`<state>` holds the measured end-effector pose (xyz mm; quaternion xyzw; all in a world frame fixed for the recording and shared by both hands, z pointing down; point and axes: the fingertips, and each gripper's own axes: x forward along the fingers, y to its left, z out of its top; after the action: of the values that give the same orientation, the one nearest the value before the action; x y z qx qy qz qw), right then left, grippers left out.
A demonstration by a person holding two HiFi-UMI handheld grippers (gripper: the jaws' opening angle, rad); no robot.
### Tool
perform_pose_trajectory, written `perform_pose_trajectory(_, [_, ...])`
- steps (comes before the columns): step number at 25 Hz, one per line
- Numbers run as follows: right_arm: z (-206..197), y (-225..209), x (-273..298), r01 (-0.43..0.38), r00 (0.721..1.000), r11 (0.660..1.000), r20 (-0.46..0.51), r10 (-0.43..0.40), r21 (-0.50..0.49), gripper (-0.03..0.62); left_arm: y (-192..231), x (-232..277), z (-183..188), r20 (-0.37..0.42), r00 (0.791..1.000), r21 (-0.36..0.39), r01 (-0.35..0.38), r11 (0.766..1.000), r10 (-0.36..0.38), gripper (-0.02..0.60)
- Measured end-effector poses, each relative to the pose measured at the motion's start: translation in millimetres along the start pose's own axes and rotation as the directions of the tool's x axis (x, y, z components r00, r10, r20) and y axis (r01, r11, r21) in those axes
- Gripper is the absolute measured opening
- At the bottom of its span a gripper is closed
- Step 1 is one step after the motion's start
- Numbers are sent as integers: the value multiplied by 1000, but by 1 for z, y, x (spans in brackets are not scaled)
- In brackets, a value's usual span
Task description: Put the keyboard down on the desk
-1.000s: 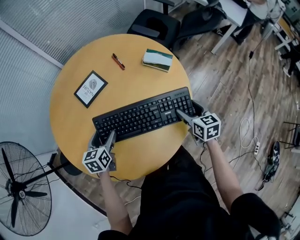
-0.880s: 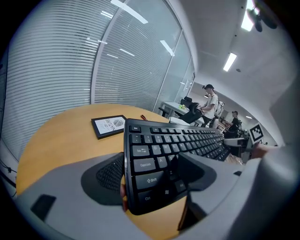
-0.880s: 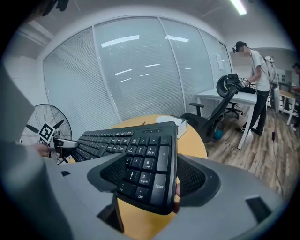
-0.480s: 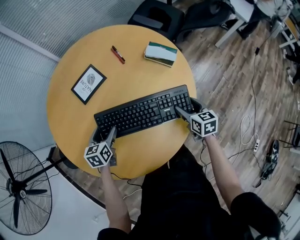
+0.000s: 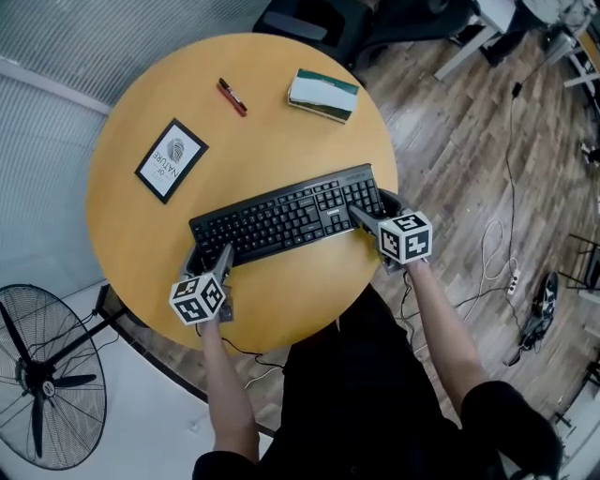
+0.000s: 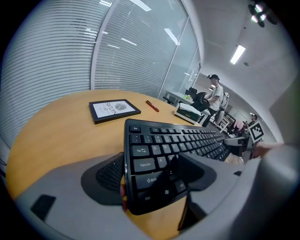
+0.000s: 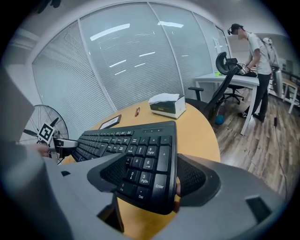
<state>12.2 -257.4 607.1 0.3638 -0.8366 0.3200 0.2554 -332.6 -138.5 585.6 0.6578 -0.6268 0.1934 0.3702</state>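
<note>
- A black keyboard (image 5: 286, 217) stretches slantwise across the near half of the round wooden desk (image 5: 131, 234), with its right end nearer the desk's right rim.
- The left claw (image 6: 150, 173) is pinching the keyboard's left end, by the desk's near-left edge. One pad presses the edge beside the Caps Lock and Shift keys, and the other comes in over the opposite edge.
- The right claw (image 7: 150, 176) is clamped on the number-pad end, close to the desk's right rim. One pad sits just beside the Enter key and its partner on the other side.
- Both ends sit low over the desk top. I cannot tell whether the underside actually rests on the wood.
- A dark-framed card (image 5: 171, 159) lies flat on the desk's left part, well apart from the keyboard.
- A red pen (image 5: 232, 97) lies toward the desk's far side.
- A white and green book (image 5: 323, 95) lies near the desk's far-right rim.
- A black chair (image 5: 300, 19) stands just beyond the desk's far edge.
- A black pedestal fan (image 5: 42, 380) stands on the floor off the desk's near-left side.
- Far past the desk, a person (image 6: 215, 93) stands at another workstation.
</note>
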Motion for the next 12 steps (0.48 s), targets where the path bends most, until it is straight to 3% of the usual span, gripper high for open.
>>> perform_pose_trajectory(12, [-21, -11, 18, 6, 999, 1000, -46, -4, 31, 345, 6, 21, -16, -58, 998, -8, -6, 1000, 5, 353])
